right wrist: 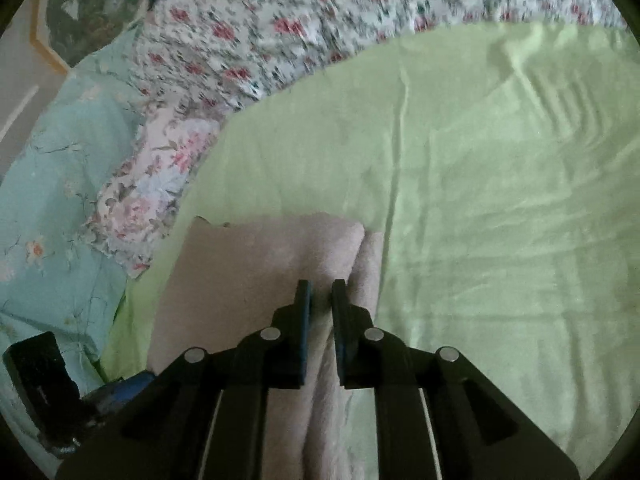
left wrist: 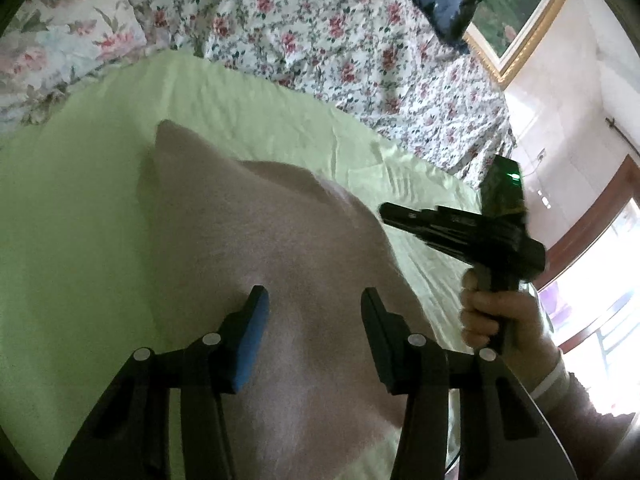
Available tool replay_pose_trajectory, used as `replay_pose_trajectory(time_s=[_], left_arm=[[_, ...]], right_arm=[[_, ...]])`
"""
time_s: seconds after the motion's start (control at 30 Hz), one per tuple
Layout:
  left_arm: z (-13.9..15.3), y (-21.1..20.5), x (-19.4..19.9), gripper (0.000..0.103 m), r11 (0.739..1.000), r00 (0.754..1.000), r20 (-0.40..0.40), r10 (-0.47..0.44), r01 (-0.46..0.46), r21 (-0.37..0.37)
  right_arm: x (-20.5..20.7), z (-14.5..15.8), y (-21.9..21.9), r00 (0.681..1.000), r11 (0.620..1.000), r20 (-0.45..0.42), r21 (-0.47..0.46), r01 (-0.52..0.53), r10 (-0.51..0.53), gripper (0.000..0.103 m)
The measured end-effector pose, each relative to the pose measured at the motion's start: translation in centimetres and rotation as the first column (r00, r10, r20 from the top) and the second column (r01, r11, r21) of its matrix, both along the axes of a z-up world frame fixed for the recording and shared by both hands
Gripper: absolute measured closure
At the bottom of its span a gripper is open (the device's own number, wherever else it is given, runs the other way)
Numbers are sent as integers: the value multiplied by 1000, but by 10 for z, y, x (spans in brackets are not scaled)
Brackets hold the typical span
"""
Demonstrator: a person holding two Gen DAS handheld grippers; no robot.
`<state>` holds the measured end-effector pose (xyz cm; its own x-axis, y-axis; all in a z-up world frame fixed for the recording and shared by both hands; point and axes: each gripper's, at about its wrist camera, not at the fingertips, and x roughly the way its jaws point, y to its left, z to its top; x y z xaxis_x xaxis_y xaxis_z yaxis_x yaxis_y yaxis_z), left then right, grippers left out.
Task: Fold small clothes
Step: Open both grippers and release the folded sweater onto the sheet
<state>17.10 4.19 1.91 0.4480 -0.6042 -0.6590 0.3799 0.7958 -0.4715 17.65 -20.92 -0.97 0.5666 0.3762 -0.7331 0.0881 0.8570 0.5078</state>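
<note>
Left gripper, fingers spread wide, empty, poised over pink cloth. Right gripper, fingers nearly together with a narrow gap, low over the same cloth near its folded edge; whether any fabric is pinched cannot be told. Cloth lying folded on green sheet of bed. Right hand wrapped around its gripper's handle, seen from left wrist. Beyond: flowered bedspread, flowered pillow, gold-framed picture on wall.
</note>
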Motion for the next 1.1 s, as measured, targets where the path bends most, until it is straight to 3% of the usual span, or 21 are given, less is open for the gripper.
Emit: replay_pose_trajectory(time_s=[0.17,0.37,0.43,0.53,0.67,0.87,0.97,1.1], left_arm=[[6,17,-30,55,999,1000,7,-19,19,-42],[-16,17,-60,55,999,998,-32,-54,54,6],[-31,18,-61,56,999,996,-69,-49,49,9],[-50,15,-61,63,998,995,-93,-41,45,41],[-58,12,-68,66,998,996,-84,-34,39,58],[-54,11,-82,65,997,997,-70,-26,31,72],[-53,14,-88,65,997,997,-68,-30,35,72],[-64,18,-96,65,997,997,-76,-29,34,68]], right_arm=[[-51,23,33,998,998,22,28,-55,55,90],[-102,1,59,996,994,-52,84,-71,76,90],[-111,-9,62,995,997,-76,39,-62,65,90],[-116,-25,46,995,1000,-104,-22,2,-4,99],[-120,-33,27,993,999,-112,26,48,-45,103],[-127,-16,43,995,999,-92,-35,25,-28,103],[-140,1,58,998,996,-49,-82,-32,28,100],[-159,-10,76,992,973,-96,-207,-102,83,100]])
